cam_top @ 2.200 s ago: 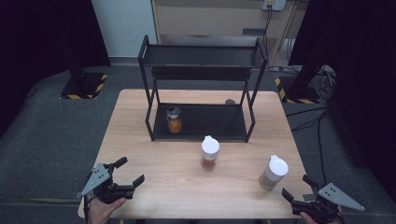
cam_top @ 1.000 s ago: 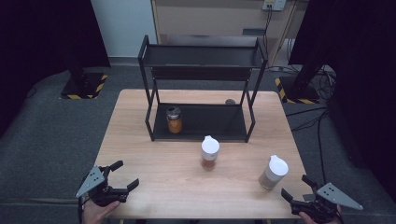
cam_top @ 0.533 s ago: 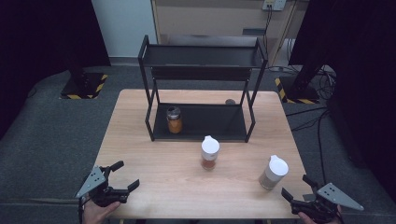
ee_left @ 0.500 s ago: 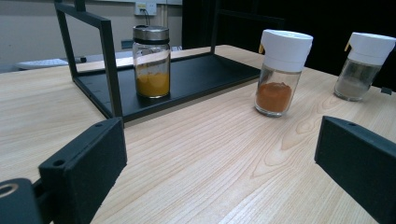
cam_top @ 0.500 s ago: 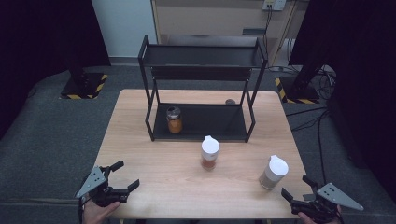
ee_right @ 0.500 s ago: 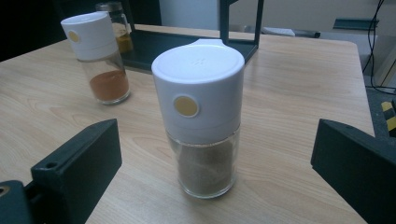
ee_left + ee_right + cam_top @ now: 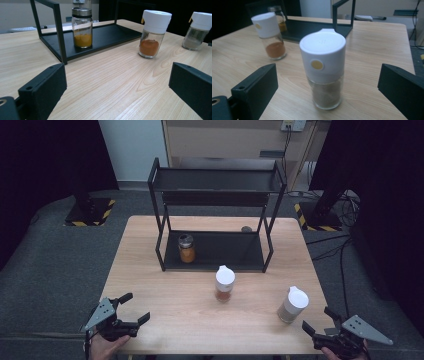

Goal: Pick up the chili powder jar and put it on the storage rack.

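Observation:
A black two-tier rack (image 7: 215,195) stands at the back of the wooden table (image 7: 165,300). On its lower shelf sits a metal-lidded jar of yellow spice (image 7: 186,248) (image 7: 82,27). A white-capped jar of orange-red spice (image 7: 224,283) (image 7: 153,33) (image 7: 270,35) stands in front of the rack. A white-capped jar of pale brown spice (image 7: 293,304) (image 7: 324,67) (image 7: 198,30) stands at the front right. My left gripper (image 7: 134,308) is open near the front left edge. My right gripper (image 7: 317,319) is open just in front of the pale brown jar.
A small dark round object (image 7: 246,228) lies on the table behind the rack. Black posts with hazard-striped bases (image 7: 90,212) stand on the grey floor at both sides. Cables (image 7: 345,200) trail at the right. Bare wood stretches between the jars and the left gripper.
My left gripper has drawn back a little toward the front left corner of the table. The right gripper and the jars have not moved.

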Demonstrator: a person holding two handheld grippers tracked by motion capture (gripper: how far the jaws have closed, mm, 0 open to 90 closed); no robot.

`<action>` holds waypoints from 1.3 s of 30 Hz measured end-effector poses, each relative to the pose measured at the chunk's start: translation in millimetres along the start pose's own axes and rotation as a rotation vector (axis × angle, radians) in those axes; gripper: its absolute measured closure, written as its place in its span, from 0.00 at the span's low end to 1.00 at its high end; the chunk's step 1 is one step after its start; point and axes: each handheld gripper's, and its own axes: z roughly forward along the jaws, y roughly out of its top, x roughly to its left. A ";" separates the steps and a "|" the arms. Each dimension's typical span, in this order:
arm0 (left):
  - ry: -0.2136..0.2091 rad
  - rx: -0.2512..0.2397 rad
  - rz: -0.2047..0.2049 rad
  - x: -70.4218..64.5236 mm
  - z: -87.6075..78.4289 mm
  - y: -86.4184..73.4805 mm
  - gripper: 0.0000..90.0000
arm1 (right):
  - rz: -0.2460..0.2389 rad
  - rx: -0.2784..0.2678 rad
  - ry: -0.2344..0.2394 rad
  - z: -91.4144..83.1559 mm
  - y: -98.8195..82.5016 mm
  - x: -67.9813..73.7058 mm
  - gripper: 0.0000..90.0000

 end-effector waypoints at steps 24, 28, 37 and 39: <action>-0.009 0.014 0.003 0.8 1.9 1.0 0.01 | -0.082 0.020 0.082 22.5 65.1 18.6 0.04; -0.011 0.015 0.005 0.8 2.0 1.1 0.01 | -0.092 0.030 0.105 34.0 72.4 22.7 0.04; -0.015 0.015 0.001 1.2 2.2 1.0 0.01 | -0.098 0.050 0.151 61.8 85.7 31.5 0.05; -0.016 0.014 0.000 1.4 2.2 0.9 0.01 | -0.101 0.055 0.161 68.3 88.5 33.5 0.05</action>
